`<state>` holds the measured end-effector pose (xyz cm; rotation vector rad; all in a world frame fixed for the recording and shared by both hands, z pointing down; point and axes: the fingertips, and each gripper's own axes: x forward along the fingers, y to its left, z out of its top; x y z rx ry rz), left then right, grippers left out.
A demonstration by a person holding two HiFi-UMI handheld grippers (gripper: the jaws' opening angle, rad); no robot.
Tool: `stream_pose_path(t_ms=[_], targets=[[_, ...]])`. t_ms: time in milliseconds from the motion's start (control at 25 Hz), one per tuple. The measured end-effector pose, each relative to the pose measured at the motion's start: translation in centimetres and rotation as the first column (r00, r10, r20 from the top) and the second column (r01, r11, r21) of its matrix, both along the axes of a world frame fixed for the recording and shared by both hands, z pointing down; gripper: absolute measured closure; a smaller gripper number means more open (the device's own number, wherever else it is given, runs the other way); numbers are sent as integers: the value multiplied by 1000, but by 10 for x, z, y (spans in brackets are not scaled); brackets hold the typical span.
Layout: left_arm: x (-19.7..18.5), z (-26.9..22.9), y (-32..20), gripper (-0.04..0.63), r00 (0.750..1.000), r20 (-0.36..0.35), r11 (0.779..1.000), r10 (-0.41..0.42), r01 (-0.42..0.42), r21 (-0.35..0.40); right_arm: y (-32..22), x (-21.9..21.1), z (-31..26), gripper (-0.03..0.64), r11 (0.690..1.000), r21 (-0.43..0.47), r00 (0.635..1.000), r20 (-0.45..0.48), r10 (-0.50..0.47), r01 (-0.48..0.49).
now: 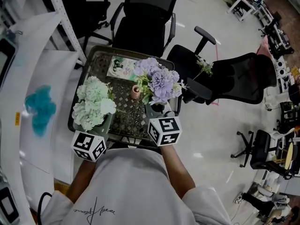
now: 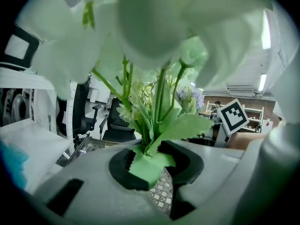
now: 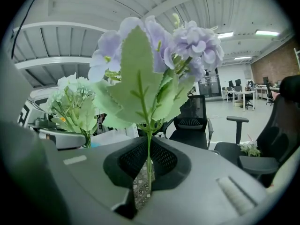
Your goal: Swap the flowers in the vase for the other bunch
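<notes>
Over the dark lattice-metal worktop point(image 1: 125, 110), the left claw point(image 2: 157, 165) pinches the frilly pale-green bunch point(image 1: 93, 102) by its stems and the right claw point(image 3: 147, 165) clamps the ruffled lilac bunch point(image 1: 159, 81) by its thin stem, with a small pink vase point(image 1: 135, 92) between them and black office chairs point(image 1: 140, 22) beyond.

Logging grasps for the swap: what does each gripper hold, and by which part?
The left gripper holds the white bunch by the leafy base of its stems; the right gripper holds the purple bunch by its thin stem, below the leaves.
</notes>
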<state>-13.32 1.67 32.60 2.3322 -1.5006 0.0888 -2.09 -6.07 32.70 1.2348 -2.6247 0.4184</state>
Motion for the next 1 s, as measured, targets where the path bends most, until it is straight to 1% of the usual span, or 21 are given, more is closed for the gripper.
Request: stream_pose_path(t_ms=[240, 680, 1000], targets=[[2, 0, 1, 528, 1000, 1, 1000, 11, -11, -1, 13, 3, 2, 600, 1000, -23, 1000, 20, 20, -20], [9, 2, 8, 528, 1000, 11, 1000, 17, -17, -6, 46, 14, 4, 600, 998, -58, 999, 44, 28, -26], [9, 5, 6, 531, 1000, 9, 1000, 21, -21, -16, 50, 20, 3, 600, 997, -65, 997, 52, 51, -47]])
